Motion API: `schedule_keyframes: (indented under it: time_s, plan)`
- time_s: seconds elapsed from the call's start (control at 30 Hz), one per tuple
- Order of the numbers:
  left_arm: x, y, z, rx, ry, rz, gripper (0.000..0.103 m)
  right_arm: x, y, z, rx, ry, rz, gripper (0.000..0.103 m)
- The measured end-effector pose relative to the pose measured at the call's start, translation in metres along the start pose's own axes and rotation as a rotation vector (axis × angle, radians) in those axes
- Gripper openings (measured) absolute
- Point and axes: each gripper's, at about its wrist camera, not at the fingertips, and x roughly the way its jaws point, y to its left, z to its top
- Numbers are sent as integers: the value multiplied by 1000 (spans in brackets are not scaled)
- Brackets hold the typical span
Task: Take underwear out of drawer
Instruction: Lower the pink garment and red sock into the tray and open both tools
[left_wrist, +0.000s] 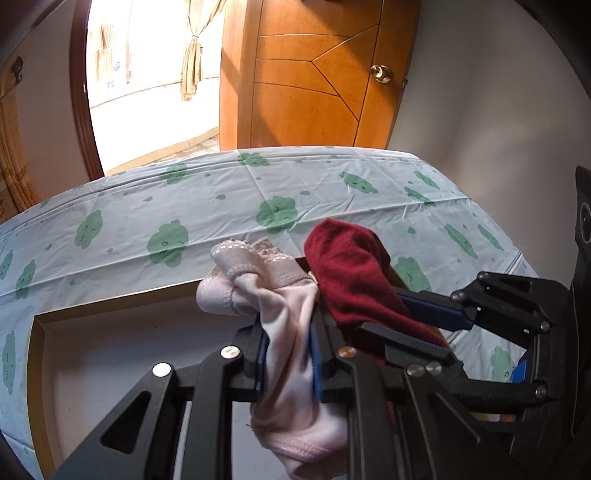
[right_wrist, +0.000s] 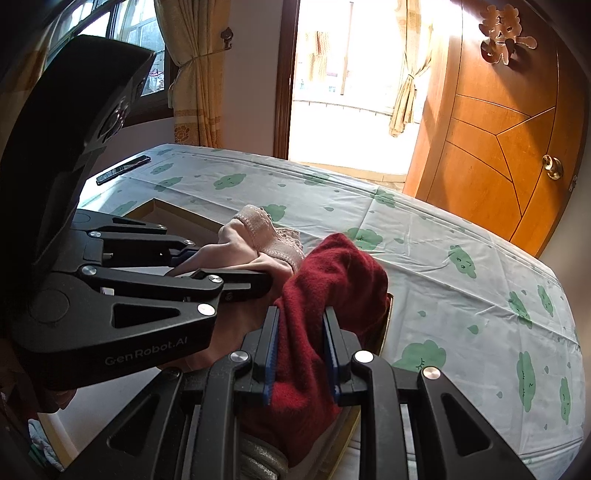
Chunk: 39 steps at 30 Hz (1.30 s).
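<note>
My left gripper (left_wrist: 287, 360) is shut on pale pink underwear (left_wrist: 284, 317) with a lace waistband, held above the open drawer (left_wrist: 110, 339). My right gripper (right_wrist: 301, 352) is shut on dark red underwear (right_wrist: 332, 273), right beside the pink one. The red underwear (left_wrist: 351, 273) and the right gripper (left_wrist: 413, 325) also show in the left wrist view, at the right. The left gripper (right_wrist: 236, 273) and the pink underwear (right_wrist: 258, 236) show in the right wrist view, at the left. The drawer has a white floor and a wooden rim (right_wrist: 173, 214).
The drawer lies on a bed with a pale sheet printed with green clouds (left_wrist: 166, 206). A dark phone (right_wrist: 123, 169) lies near the bed's far left edge. A wooden door (right_wrist: 498, 147) and a bright balcony doorway (left_wrist: 147, 74) stand behind the bed.
</note>
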Motion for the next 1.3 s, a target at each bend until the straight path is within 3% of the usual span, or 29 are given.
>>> schedule_keyframes:
  time_s: [0.23,0.5,0.63,0.87,1.3]
  plan:
    - [3,0,0,-12,5,5,22,3,-5,-2,26,10,12,27]
    - [-11,0,-5,-9,-13,6,41,-6,-14,-9,86,-14,6,57]
    - [-23,-2,-7,-8,-34,2,48,-17,-11,-11,100,-41,2,58]
    - [-50,-9,-15,5,-80,-19,50,-40,-5,-16,127,-75,-1,67]
    - [-102,-17,-49,4,-128,-102,56,-86,20,-42,159,-126,58,69]
